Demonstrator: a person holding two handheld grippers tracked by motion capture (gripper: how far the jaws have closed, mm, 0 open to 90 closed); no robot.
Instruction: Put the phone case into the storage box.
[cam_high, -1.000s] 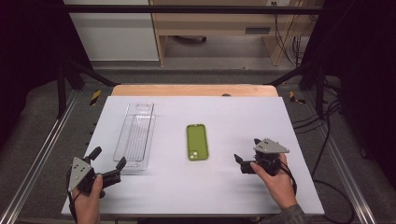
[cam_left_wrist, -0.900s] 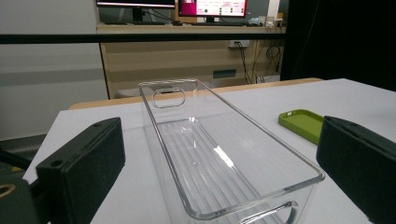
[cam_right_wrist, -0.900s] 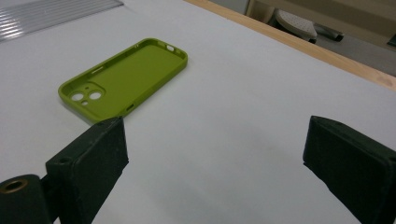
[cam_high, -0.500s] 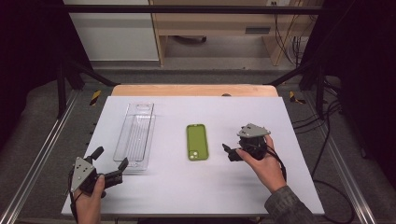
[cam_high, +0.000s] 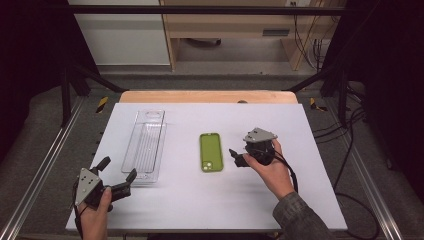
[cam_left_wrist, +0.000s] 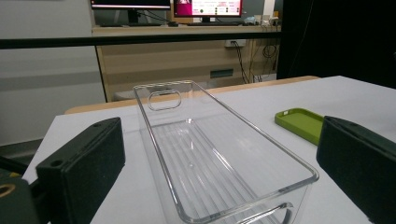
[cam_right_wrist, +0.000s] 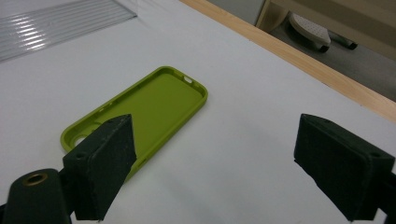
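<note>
A white-topped desk (cam_high: 310, 200) with a pale wooden strip along its far edge carries two things. A green rubbery phone case (cam_high: 211, 151) lies flat, hollow side up, about midway between the left and right edges and a little nearer the front edge than the far one. A long clear plastic tray with a handle slot in its far end wall (cam_high: 146, 145) lies lengthwise toward the left, its far end near the wooden strip and its near end short of the front-left corner. Bare white surface separates tray and case.

The right gripper (cam_high: 235, 157), held in the person's right hand (cam_high: 270, 167), hovers just to the right of the case, near its right long edge, jaws pointing toward it. Its jaws have just been closing slightly but stand wide apart and released, with nothing between them; in the right gripper view the case (cam_right_wrist: 140, 109) lies beyond the left-hand jaw, bare desk under the gap.

The left gripper (cam_high: 117, 175) sits by the front-left corner, just off the tray's near end, jaws spread and gripping nothing; in the left gripper view the tray (cam_left_wrist: 210, 158) stands between and beyond them.

The whole right third of the desk and the front strip between the hands lie open
</note>
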